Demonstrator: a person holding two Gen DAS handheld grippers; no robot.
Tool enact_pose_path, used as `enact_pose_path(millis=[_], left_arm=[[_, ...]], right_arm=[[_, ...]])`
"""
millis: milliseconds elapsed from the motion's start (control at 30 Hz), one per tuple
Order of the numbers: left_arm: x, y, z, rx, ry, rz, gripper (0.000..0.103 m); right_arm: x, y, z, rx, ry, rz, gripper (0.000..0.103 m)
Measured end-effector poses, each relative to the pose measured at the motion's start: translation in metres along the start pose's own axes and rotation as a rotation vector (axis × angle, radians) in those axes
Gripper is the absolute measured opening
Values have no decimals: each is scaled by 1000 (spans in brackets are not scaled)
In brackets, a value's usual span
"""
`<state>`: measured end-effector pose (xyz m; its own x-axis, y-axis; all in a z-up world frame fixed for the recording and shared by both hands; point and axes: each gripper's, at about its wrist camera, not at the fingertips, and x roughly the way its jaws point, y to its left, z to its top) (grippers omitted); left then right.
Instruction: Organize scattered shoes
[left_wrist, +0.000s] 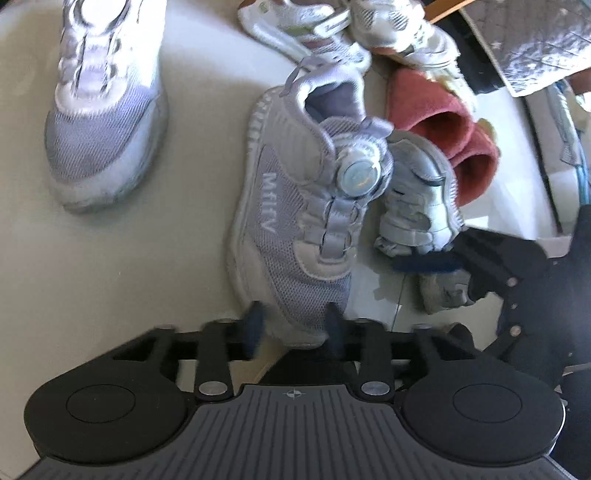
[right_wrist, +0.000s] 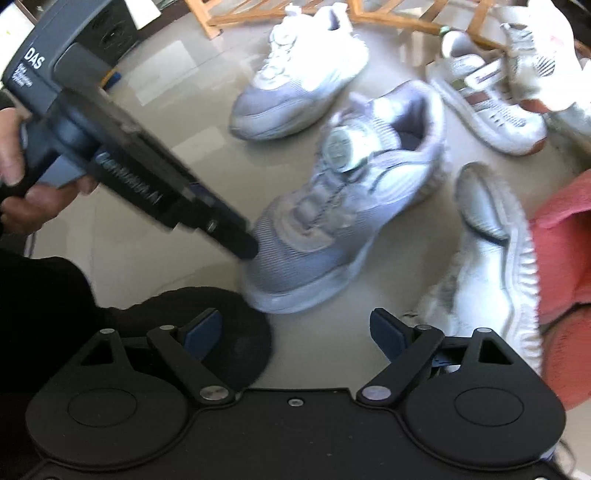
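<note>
On pale floor tiles, the left gripper (left_wrist: 293, 326) clasps a grey sneaker's (left_wrist: 295, 221) toe; right gripper (right_wrist: 295, 332) hangs agape beside a tipped white sneaker (right_wrist: 491, 258), red slipper (left_wrist: 443, 133) crowding close.

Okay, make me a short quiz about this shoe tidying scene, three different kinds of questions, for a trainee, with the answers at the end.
1. True or false: the right claw is closed on a shoe.
2. Multiple choice: which part of the lilac sneaker sits between the fingers of the left claw? A) the heel B) the toe C) the tongue
3. Short answer: what round part sits on top of the lilac sneaker's straps?

Key:
1. False. It is open, with nothing between its fingers.
2. B.
3. A dial.
</note>
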<state>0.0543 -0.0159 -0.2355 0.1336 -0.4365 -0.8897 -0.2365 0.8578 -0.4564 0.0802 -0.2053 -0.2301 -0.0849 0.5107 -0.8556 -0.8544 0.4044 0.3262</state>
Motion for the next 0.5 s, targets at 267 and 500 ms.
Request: enact_pose_path(millis=[267, 500], left_arm=[[14, 13, -5, -121, 32, 1, 65], [21, 33, -3, -287, 19, -106, 66]], right_arm=[[8, -11, -8, -12, -8, 0, 94], [11, -19, 3, -11, 3, 1, 94]])
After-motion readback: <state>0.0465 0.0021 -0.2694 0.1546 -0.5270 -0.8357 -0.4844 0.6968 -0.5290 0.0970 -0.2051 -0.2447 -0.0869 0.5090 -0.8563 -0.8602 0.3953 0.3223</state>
